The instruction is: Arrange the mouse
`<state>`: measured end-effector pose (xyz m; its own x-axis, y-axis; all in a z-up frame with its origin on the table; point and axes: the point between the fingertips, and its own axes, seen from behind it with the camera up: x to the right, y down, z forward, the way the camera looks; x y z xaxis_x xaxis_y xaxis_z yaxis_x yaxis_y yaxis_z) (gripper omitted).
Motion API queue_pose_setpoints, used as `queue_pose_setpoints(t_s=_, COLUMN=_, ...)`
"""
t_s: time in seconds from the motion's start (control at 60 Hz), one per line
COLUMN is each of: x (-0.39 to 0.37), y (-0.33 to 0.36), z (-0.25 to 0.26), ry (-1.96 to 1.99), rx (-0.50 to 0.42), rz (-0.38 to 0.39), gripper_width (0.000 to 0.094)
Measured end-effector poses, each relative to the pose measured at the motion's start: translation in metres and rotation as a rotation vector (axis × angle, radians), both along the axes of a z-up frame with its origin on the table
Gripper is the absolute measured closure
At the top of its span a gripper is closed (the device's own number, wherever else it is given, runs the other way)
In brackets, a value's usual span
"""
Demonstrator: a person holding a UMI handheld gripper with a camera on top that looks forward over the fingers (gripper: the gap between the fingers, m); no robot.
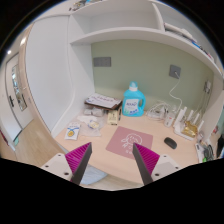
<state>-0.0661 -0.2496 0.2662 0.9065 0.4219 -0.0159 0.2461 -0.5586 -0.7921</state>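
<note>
A small dark mouse (170,143) lies on the light wooden desk (100,150), to the right of a pink mouse mat (127,139) with a pale drawing on it. My gripper (112,158) hangs above the desk's near part, well short of the mouse. Its two fingers with magenta pads (77,157) stand wide apart and nothing is between them. The pink mat lies just ahead of the fingers, between their lines.
A blue detergent bottle (133,100) stands at the back of the desk. A tray with items (100,102) is left of it. Small things (72,131) lie on the left part. White bottles and clutter (186,123) stand at the right. Shelves (120,30) hang above.
</note>
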Motion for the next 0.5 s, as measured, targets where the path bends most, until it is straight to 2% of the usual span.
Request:
queue_pose_setpoints(t_s=0.167, x=0.040, y=0.004, z=-0.046, ry=-0.018, rx=-0.072, rz=-0.074, gripper_width=0.0092)
queue_pose_setpoints(t_s=0.317, x=0.112, y=0.021, z=-0.118, ry=-0.075, rx=-0.135, rz=-0.164, gripper_width=0.0092)
queue_pose_setpoints(t_s=0.5, x=0.212, y=0.070, z=-0.184, ry=-0.128, rx=-0.125, rz=-0.303, gripper_width=0.0092)
